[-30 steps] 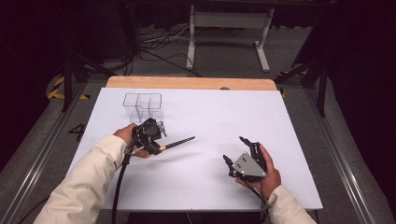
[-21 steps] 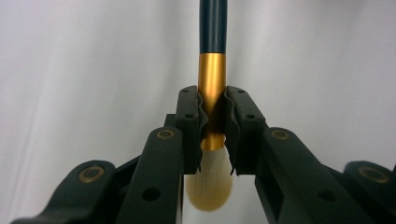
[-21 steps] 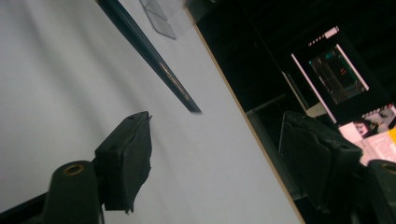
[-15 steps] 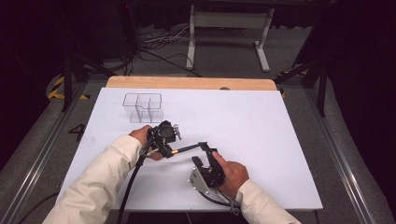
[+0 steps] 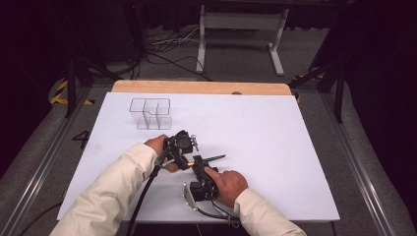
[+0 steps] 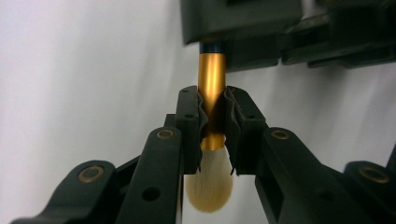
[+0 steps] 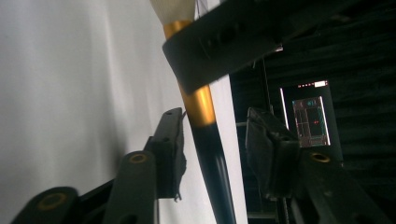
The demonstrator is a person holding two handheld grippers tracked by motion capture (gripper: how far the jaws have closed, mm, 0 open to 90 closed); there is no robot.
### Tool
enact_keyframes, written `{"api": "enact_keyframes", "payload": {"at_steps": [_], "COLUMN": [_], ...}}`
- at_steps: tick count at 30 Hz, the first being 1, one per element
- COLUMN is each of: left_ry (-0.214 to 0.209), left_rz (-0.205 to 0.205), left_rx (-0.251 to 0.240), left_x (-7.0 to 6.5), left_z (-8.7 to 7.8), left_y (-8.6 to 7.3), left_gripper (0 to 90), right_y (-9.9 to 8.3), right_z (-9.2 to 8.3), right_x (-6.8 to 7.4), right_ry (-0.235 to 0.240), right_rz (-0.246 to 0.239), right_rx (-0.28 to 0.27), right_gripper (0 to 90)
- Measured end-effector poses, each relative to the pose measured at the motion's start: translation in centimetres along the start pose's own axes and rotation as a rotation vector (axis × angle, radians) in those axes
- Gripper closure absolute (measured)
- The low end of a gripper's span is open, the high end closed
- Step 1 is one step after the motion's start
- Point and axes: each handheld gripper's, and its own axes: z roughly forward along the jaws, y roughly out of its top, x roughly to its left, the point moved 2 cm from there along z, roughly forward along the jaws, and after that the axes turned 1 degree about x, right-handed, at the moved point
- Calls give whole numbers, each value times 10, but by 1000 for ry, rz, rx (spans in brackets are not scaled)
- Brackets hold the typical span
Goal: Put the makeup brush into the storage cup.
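A makeup brush [image 5: 212,158] with a black handle, gold ferrule [image 6: 211,88] and pale bristles [image 6: 208,186] hangs level just above the white sheet. My left gripper [image 5: 184,158] is shut on the ferrule [image 7: 198,105], bristles toward its camera. My right gripper [image 5: 199,162] has come in from the near side, and the black handle [image 7: 212,154] runs between its jaws. Those jaws have just been closing. The handle lies close to the left pad [image 7: 173,135], with a clear gap to the right pad, so they are open around it.
A clear plastic organiser [image 5: 151,114] with several compartments stands at the back left of the white sheet [image 5: 275,137]. A wooden table edge [image 5: 196,87] runs behind it. Beyond are dark floor, cables and a white stand [image 5: 236,29].
My right hand has swept left across the sheet to the brush, and its jaws have narrowed around the handle. My left hand has carried the brush a little right and nearer.
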Motion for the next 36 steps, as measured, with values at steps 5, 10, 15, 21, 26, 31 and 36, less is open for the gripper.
{"api": "enact_keyframes", "payload": {"at_steps": [5, 10, 15, 21, 26, 31, 36], "left_ry": [-2, 5, 16, 107, 220, 293, 399], "left_rz": [-1, -3, 9, 36, -21, -65, -123], "left_rx": [-6, -41, -104, -273, -498, -598, -690], "left_x": [-2, -2, -4, -8, -11, -13, -14], "left_z": [0, -1, -7, -23, -43, -49, -46], "left_y": [4, 4, 0, -15, -44, -65, -96], "left_gripper": [765, 761, 733, 504, 343, 231, 162], "right_y": [1, 1, -1, -7, -14, -20, -25], "right_z": [1, 2, 2, 3, 3, 3, 3], "right_x": [2, 4, 2, -3, -9, -15, -20], "right_ry": [19, 48, 40, 57, 51, 48, 59], "right_rz": [-29, -28, -2, 22, 56, 137, 186], "right_rx": [13, 29, 37, 55, 63, 61, 50], "right_gripper": [744, 785, 786, 787, 787, 787, 787]}}
